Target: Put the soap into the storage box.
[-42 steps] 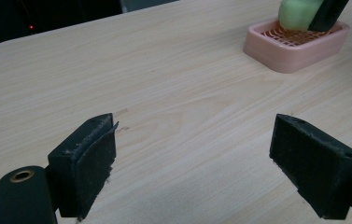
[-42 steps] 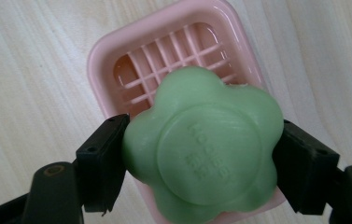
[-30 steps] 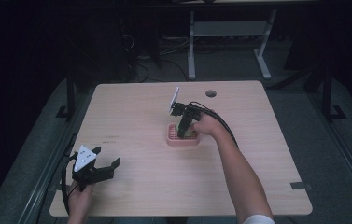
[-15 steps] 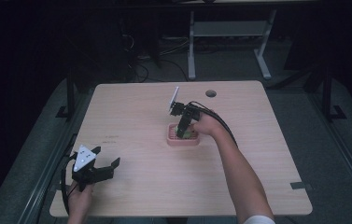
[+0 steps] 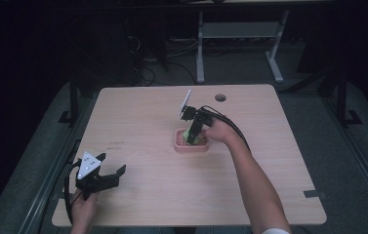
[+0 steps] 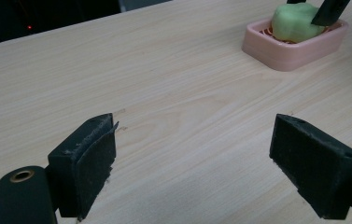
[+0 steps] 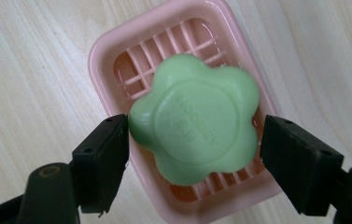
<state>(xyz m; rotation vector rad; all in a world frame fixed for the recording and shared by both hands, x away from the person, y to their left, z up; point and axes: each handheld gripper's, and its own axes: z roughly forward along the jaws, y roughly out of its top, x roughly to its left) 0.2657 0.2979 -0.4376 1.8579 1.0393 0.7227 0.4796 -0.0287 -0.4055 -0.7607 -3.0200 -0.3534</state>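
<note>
A green flower-shaped soap (image 7: pixel 197 126) lies in a pink slatted soap dish (image 7: pixel 113 56) at the middle of the wooden table (image 5: pixel 147 112). My right gripper (image 7: pixel 194 158) points down over the dish, jaws straddling the soap: the left pad touches its edge, the right pad stands a hair off. In the high view the right gripper (image 5: pixel 194 134) hangs over the dish (image 5: pixel 191 147). My left gripper (image 5: pixel 106 174) rests at the table's front left, open and holding nothing. In the left gripper view its jaws (image 6: pixel 206 163) stand wide above bare wood, with the soap (image 6: pixel 295 23) and dish (image 6: pixel 295 46) far off.
A round cable hole (image 5: pixel 220 97) sits near the table's far edge. A strip of dark tape (image 5: pixel 315 193) marks the front right. A white desk frame (image 5: pixel 240 29) stands on the floor beyond the table. Dark floor surrounds the table.
</note>
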